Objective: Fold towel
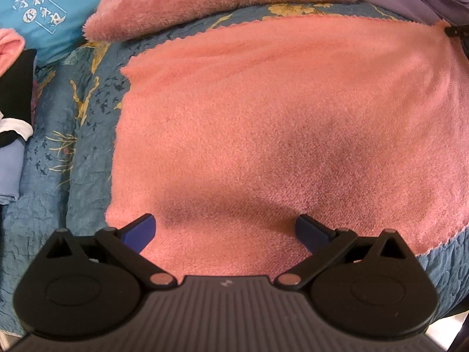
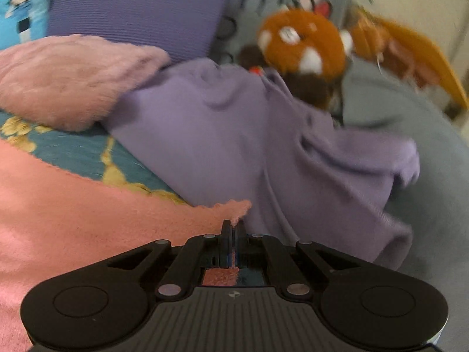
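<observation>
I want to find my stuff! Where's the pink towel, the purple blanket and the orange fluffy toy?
pink towel (image 1: 278, 135): left wrist view, middle of its flat top.
purple blanket (image 2: 234, 135): right wrist view, on its rumpled middle.
orange fluffy toy (image 2: 304, 44): right wrist view, on its head.

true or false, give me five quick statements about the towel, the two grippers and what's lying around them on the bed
1. The right gripper is shut on a corner of the pink towel. True.
2. The left gripper is clamped on the towel. False: its jaws stand wide open over it.
3. The towel lies spread on a blue patterned bedspread. True.
4. A green plush toy sits behind the purple cloth. False: the plush toy is orange-brown and white.
5. The towel is already folded into a small square. False: it lies open and flat.
</observation>
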Tool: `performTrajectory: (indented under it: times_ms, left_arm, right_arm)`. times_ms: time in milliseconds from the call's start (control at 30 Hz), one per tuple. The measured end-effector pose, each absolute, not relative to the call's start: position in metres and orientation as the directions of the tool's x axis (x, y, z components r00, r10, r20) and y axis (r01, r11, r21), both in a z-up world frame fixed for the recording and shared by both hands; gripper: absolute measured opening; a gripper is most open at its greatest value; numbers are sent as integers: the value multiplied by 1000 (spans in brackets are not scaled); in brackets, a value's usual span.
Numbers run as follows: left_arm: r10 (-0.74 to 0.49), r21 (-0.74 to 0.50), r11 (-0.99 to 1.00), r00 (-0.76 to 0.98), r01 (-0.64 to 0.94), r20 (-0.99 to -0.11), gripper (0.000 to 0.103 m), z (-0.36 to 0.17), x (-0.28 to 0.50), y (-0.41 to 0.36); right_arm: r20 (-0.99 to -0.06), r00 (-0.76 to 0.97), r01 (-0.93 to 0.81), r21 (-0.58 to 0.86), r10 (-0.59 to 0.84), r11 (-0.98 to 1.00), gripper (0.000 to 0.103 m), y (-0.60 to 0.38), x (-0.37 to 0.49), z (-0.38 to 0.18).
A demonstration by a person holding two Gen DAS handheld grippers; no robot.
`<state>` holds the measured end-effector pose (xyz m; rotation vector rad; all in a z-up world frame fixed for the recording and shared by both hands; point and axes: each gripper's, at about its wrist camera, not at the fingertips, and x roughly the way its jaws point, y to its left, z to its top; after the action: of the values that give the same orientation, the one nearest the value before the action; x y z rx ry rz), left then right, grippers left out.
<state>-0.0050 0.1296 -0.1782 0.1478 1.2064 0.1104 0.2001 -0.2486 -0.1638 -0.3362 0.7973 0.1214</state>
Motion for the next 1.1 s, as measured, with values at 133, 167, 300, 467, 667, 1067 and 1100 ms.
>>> performTrajectory:
  times_ms: [133,167,300,467,667,1067,1100]
  left_arm:
    - [166,175,985,351,-7,-921,103,-178,-5,129]
    - [168,177,984,352,-7,-921,103,-178,-5,129]
    - [173,184,983,359,-4,-917,103,-175,-7,128]
    - [162,179,984,379,8,-911,103,-168,-10,122]
    - [150,177,984,406,28,-902,103,-158,-15,112]
    - [163,208,976,430,61,-888,103,-143,-24,96]
    - [162,208,976,430,60,-888,103,-143,-24,97]
  right_arm:
    - [-747,665,-204,-216,-27,955,4,-250,203,-179]
    - [-738,674,-197,-211,-24,957,4,-251,200,-179]
    - [-673,740,-120,-158,-17,980,22,-267,180,-158]
    - [-660,750,-112,-195,-46,974,23,-291,134,-138]
    - [-720,694,-259,-230,15,938,23,-297,62,-143]
    - [-729,649,-33,-314,-219,949,23,-318,75,-186]
    - [-749,633,-8,-260,-196,965,23,-325,79,-185]
